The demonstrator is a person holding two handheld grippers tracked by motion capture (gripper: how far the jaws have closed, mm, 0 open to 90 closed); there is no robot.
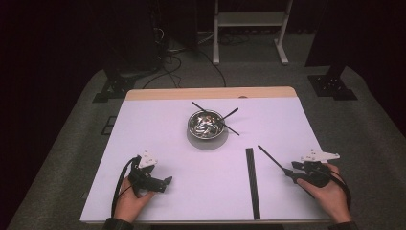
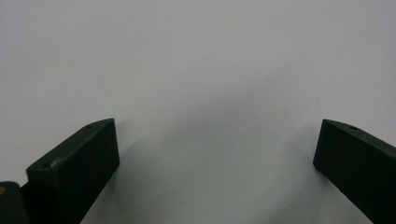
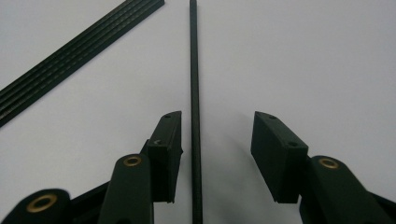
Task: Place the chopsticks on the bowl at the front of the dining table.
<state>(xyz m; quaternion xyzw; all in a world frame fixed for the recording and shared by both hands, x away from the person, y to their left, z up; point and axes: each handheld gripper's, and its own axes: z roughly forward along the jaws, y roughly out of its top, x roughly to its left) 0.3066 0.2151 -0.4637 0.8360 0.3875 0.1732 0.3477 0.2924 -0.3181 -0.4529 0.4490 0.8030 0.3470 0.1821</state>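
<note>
Table is white; steel bowl sits mid-far with black sticks in it, a flat black strip lies near the right hand. Left gripper rests apart and empty on bare table. Right gripper straddles one thin black stick, jaws apart, left pad just beside it (not pressing yet). Centre the stick between the pads, close squarely, lift level so it doesn't pivot.
</note>
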